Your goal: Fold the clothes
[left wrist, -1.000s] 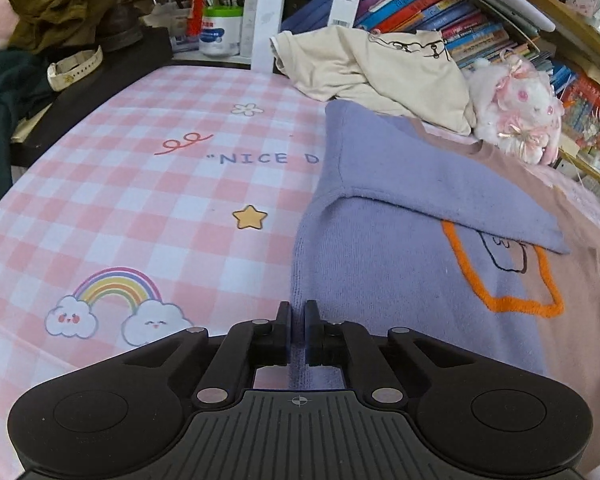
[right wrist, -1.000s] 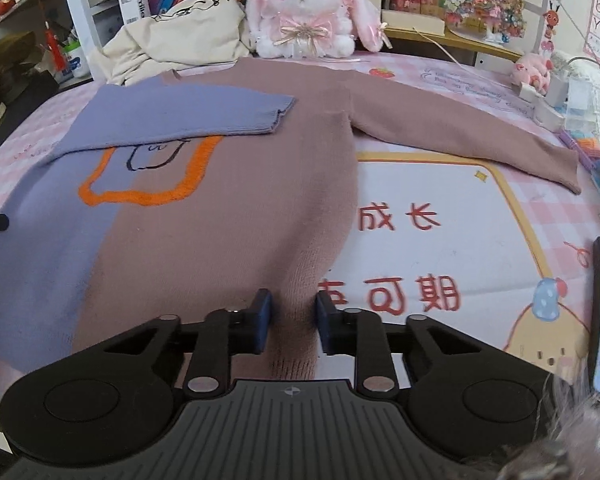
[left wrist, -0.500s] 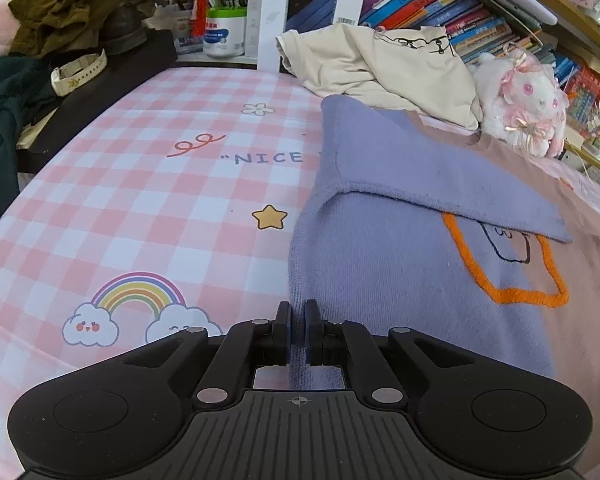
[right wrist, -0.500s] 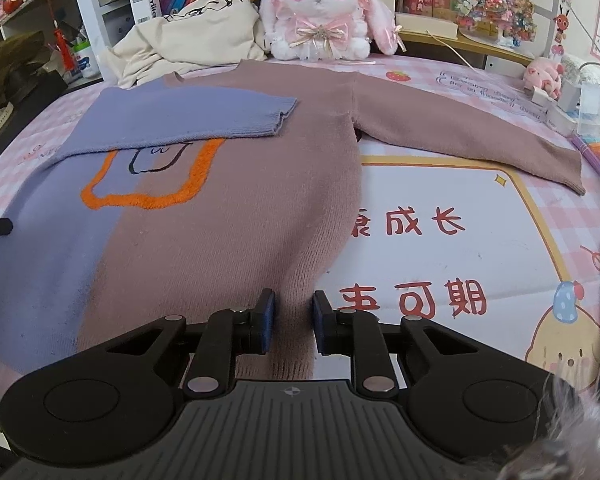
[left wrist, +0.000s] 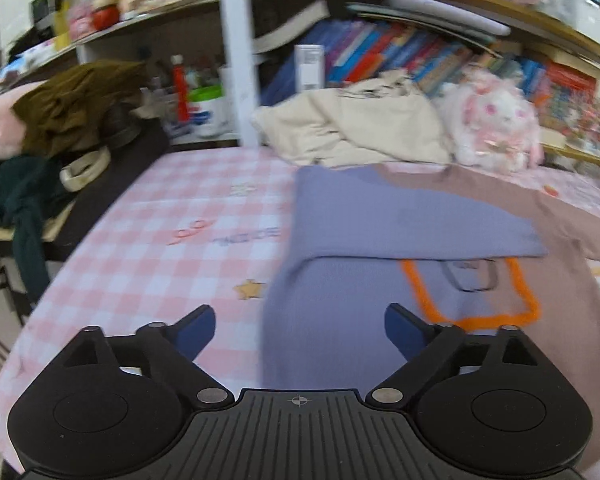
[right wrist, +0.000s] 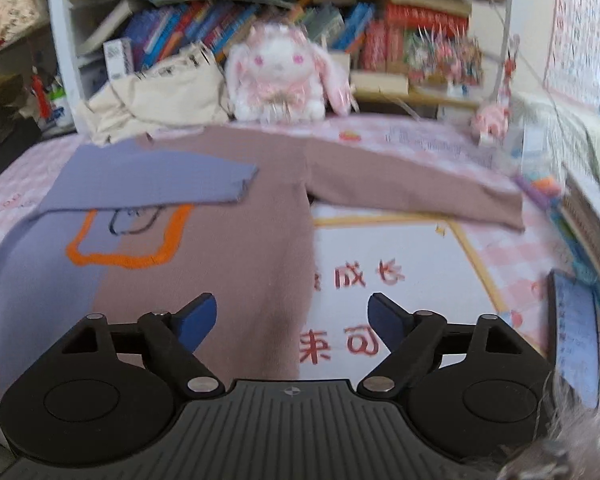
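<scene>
Sweater [right wrist: 236, 248], a two-tone knit in lilac and dusty brown with an orange outline on the chest, lies flat on the pink checked tablecloth [left wrist: 148, 248], hem nearest both cameras. The left gripper [left wrist: 300, 332] has its jaws opening, standing wide over the sweater's lilac hem edge with no cloth pinched between them; the right gripper [right wrist: 292, 316] is likewise opening, spread above the brown hem edge and gripping nothing.

Outward from the claws, the lilac sleeve [right wrist: 152, 184] is already folded across the sweater's chest, while the brown sleeve [right wrist: 412, 188] stretches out sideways from the body, still unfolded. Beyond the collar sit a cream garment [right wrist: 160, 100] in a heap and a plush rabbit [right wrist: 278, 76].

The knit looks soft, light and floppy; it will sag and drag rather than hold shape, and likely stretches if pulled hard. Best holds seem to be the brown sleeve's cuff and shoulder seam, or the two hem corners.

Containers: the shelves [right wrist: 260, 12] behind the sweater hold rows of books; details there are blurred.
</scene>
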`<state>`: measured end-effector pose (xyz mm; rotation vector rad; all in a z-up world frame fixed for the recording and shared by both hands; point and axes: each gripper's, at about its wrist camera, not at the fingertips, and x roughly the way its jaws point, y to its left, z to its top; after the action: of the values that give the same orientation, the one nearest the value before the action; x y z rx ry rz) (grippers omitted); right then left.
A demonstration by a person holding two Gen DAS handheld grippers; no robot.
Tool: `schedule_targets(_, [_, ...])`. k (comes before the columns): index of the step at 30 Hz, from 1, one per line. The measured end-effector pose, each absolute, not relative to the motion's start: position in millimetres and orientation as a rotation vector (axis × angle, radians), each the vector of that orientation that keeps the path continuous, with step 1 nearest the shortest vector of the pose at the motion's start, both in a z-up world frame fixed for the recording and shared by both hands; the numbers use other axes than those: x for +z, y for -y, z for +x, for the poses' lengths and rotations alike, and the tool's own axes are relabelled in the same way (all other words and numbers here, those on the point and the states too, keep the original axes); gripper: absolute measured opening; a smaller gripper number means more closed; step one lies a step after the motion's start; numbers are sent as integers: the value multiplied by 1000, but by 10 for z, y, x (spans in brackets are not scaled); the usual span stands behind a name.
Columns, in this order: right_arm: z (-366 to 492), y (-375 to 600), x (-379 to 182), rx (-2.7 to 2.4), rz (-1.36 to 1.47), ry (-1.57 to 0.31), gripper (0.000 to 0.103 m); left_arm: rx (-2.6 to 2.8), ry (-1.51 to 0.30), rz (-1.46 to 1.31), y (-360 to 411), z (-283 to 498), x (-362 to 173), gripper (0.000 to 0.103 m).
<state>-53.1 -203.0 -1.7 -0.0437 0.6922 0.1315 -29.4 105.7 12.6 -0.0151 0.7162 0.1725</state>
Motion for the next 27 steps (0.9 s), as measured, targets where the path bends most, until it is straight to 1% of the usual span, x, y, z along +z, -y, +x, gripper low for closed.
schedule_targets(3, [-580, 1990, 2, 171, -76, -672, 91, 91, -726, 2, -852, -304, 85, 98])
schedule_targets(8, [-558, 1992, -19, 201, -107, -698, 92, -11, -757, 123, -488, -248, 17, 98])
schedule_targets(10, [-537, 2037, -15, 198, -110, -700, 94, -27, -748, 133, -384, -233, 16, 98])
schedule_targets(27, [-20, 2924, -89, 127, -60, -759, 95, 22, -818, 59, 243, 1, -87, 98])
